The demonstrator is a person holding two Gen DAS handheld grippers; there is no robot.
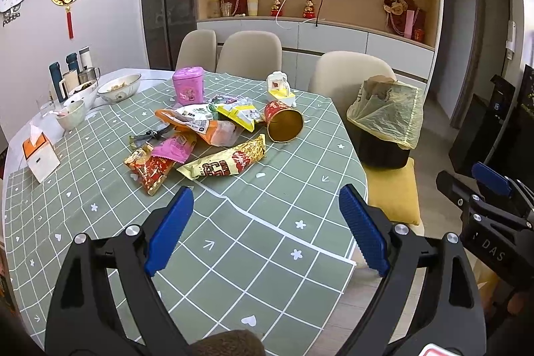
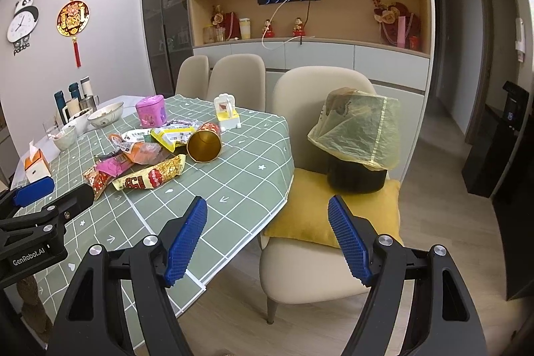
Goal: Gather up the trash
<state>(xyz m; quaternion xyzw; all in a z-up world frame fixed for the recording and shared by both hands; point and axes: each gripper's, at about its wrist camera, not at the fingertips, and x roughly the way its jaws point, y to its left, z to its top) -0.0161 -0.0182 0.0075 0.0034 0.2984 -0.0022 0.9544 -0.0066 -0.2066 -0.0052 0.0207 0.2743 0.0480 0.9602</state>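
A pile of snack wrappers (image 1: 187, 142) lies on the green checked tablecloth (image 1: 233, 242), with a gold and red wrapper (image 1: 223, 162) nearest me and a tipped red paper cup (image 1: 283, 122) at its right. The pile (image 2: 140, 162) and cup (image 2: 204, 145) also show in the right wrist view. A black bin with a yellow bag (image 1: 387, 122) stands on a yellow cushion on a chair, right of the table; it shows too in the right wrist view (image 2: 358, 139). My left gripper (image 1: 267, 222) is open above the near tablecloth. My right gripper (image 2: 267, 232) is open over the table edge and chair.
A pink tin (image 1: 188, 85) and a small white toy (image 1: 281, 87) stand behind the pile. Bowls (image 1: 118, 87), flasks and a tissue box (image 1: 38, 155) sit at the table's left. Beige chairs (image 1: 248, 50) line the far side. A shelf unit fills the back wall.
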